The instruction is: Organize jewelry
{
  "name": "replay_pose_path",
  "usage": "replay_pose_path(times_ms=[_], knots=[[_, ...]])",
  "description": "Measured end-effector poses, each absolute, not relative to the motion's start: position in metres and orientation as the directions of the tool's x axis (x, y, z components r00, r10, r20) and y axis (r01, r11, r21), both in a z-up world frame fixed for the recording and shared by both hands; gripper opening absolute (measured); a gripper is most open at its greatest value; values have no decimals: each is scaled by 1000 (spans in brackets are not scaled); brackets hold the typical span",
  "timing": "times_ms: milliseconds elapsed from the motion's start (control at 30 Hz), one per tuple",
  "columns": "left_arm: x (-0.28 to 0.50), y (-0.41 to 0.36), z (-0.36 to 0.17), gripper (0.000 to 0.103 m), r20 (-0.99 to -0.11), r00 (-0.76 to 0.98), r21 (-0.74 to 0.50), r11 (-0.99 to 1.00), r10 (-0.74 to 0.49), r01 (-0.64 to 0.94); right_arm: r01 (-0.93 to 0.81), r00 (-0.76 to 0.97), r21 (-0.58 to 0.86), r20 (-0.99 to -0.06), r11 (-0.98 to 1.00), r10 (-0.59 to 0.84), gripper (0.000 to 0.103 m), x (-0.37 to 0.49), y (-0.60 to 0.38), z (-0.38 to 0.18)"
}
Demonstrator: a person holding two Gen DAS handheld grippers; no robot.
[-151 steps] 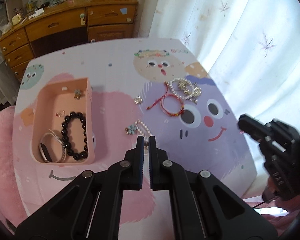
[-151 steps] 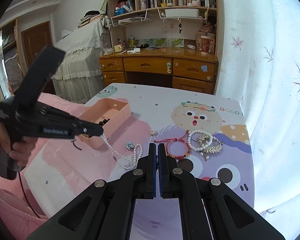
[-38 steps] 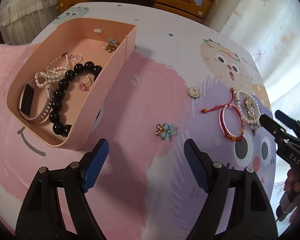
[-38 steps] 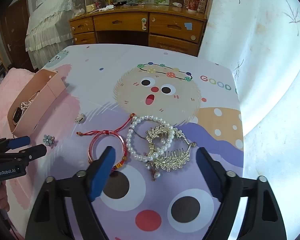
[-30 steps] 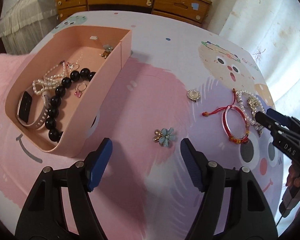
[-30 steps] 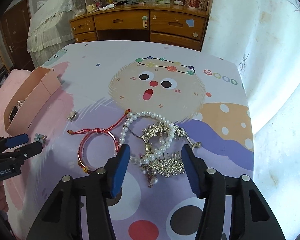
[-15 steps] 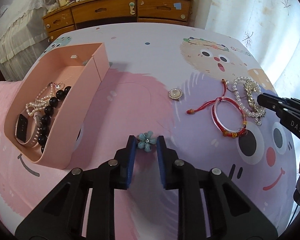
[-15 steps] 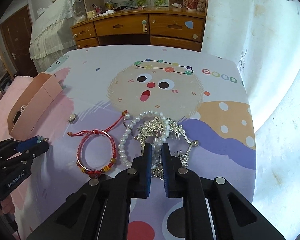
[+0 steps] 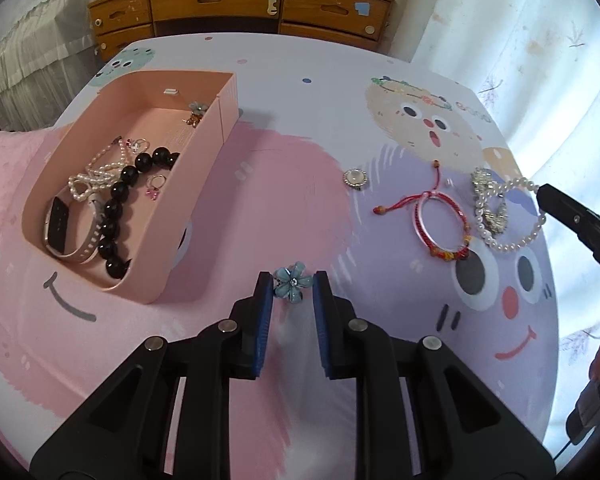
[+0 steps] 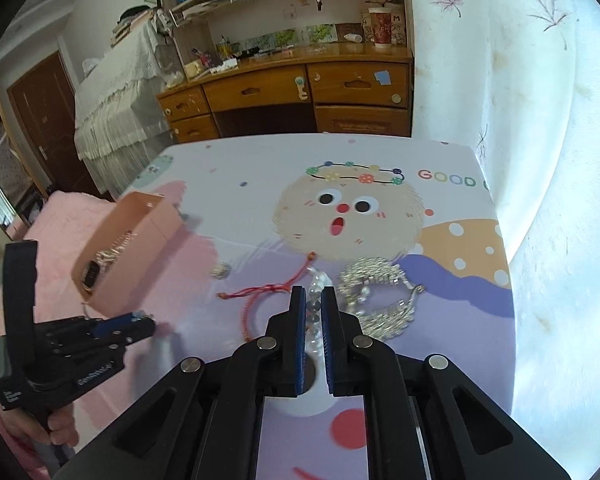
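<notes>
I note the worktop fills most of both views, covered in a cartoon-print cloth. The pink box sits at the left of the left wrist view and at mid-left of the right wrist view. Inside it lie a black bead bracelet, a watch and a pearl string, with small rings beside them.

My left tool occupies the bottom centre of its view, its blue pads pinching a blue flower clip between them, near the box's lower right corner. Whether the clip touches the cloth I cannot tell.

My right tool is at the bottom centre of its view, pads drawn close around a pearl bracelet, here blurred. In the left wrist view that bracelet lies at the right, overlapping a silver hair comb. A red cord bracelet lies just left of it, and a small round brooch sits further left and up the frame.
</notes>
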State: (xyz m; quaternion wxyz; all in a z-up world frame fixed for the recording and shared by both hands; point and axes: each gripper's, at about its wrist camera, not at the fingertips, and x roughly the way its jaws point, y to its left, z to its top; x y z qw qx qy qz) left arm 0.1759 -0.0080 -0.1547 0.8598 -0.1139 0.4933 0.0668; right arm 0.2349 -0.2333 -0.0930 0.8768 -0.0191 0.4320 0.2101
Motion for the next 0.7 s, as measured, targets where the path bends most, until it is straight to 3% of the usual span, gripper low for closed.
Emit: replay_pose_path(times_ms=[333, 700], knots=[[131, 7, -120, 17, -880, 469, -132, 988, -77, -85, -479, 461, 226, -758, 849, 462, 8, 158, -187, -70], [108, 75, -62, 18, -856, 505, -107, 994, -111, 38, -601, 427, 257, -697, 756, 576, 8, 100, -69, -33]])
